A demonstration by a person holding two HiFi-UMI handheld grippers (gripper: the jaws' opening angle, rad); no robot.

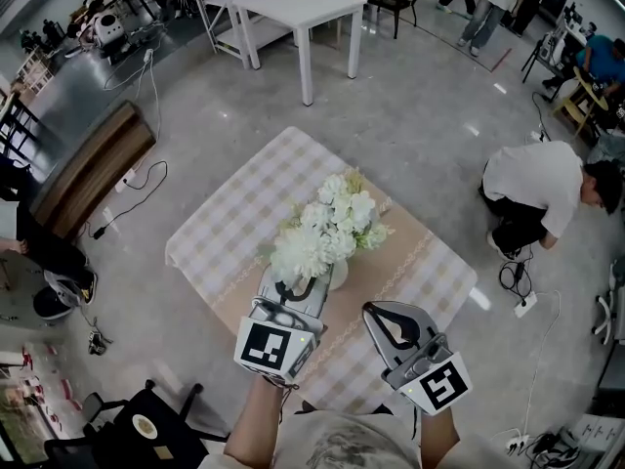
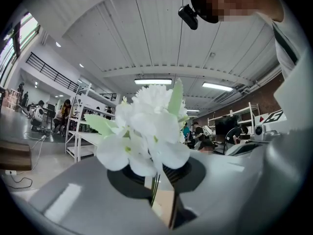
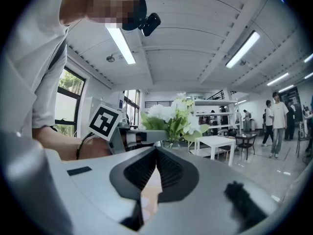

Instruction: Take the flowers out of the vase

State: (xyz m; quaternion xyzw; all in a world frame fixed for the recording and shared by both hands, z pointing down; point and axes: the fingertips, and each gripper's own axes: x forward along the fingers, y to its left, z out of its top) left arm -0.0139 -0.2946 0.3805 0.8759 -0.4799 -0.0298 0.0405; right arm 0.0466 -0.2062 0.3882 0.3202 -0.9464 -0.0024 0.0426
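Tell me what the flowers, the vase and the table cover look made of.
The flowers: likely artificial, fabric or plastic; petals matte, uniformly white, leaves stiff. The vase: probably glazed ceramic, white and smooth, though mostly hidden. The table cover: woven cloth, matte, beige-and-white check, draping over the edges.

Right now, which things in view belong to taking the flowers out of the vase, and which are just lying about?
Job in hand: flowers; vase; left tongs, shut on a flower stem; right tongs, shut, empty.
Lying about: white table; wooden bench; power strip; crouching person.
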